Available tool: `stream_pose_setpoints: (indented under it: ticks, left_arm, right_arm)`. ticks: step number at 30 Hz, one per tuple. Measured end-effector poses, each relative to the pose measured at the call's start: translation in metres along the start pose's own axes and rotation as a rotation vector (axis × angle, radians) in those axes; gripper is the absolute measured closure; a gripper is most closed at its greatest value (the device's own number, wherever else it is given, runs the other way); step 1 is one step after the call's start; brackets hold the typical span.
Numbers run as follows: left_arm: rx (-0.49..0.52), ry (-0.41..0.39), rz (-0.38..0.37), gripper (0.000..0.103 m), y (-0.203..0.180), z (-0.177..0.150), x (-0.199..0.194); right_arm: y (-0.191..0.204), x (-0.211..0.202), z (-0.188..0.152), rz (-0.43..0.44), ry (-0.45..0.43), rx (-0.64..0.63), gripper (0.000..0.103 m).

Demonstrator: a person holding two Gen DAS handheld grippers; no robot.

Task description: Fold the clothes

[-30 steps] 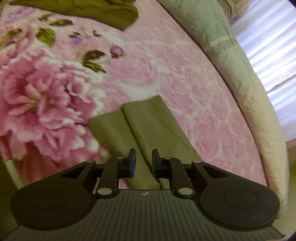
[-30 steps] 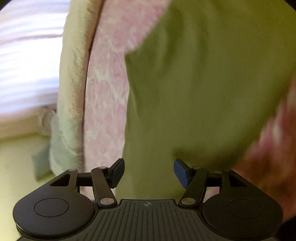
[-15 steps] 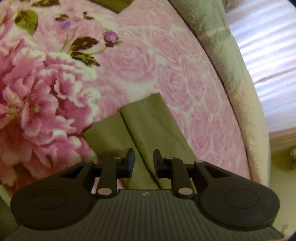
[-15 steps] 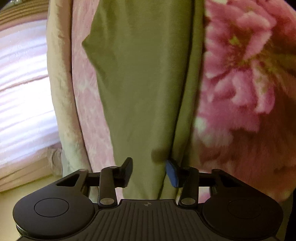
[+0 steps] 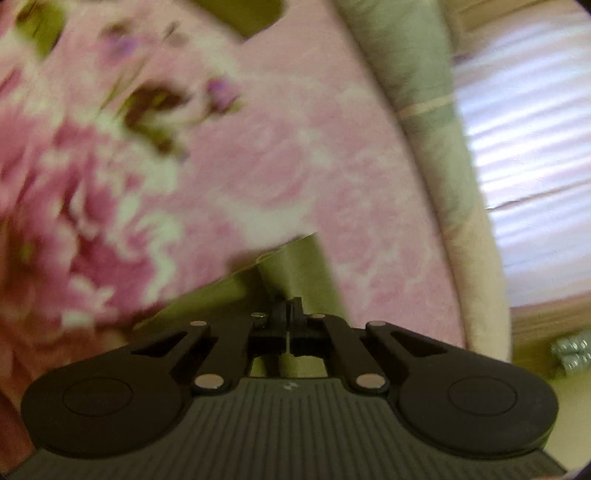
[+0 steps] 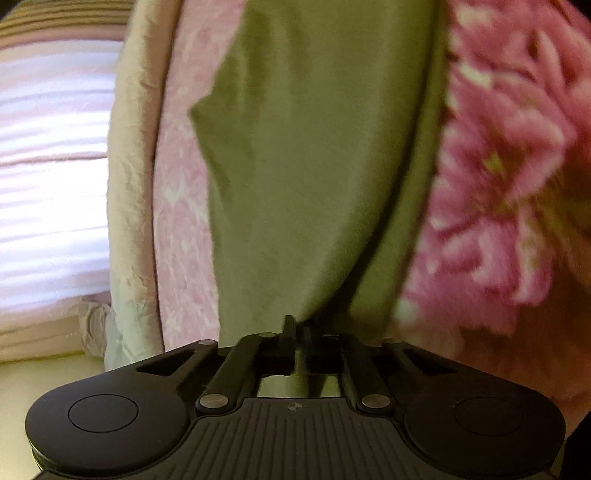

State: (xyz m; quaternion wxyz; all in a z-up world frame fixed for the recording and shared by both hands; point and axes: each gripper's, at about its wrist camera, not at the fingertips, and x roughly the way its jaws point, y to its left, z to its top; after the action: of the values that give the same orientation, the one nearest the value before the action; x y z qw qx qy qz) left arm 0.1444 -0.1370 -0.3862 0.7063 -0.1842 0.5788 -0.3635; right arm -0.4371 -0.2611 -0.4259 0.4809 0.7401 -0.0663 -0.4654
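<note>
**Both grippers pinched on the olive garment**

I had the left gripper (image 5: 287, 314) clamped on one end of the olive garment (image 6: 314, 166), the right gripper (image 6: 295, 328) clamped on another. It lay stretched across the pink floral blanket (image 5: 295, 155), near the bed's edge.

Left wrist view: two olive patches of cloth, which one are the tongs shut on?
The near olive cloth, just ahead of the left tongs, which pinch its folded edge. The far olive patch at the top edge lies untouched on the floral blanket.
</note>
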Motion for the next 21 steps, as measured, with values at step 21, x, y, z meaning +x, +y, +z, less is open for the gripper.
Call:
stream_pose_setpoints:
  ticks: [21]
  left_arm:
    - [0.441,0.034,0.144,0.097,0.013,-0.018,-0.012]
  right_arm:
    - [-0.015,-0.021,-0.007,-0.154,0.031,-0.133,0.102]
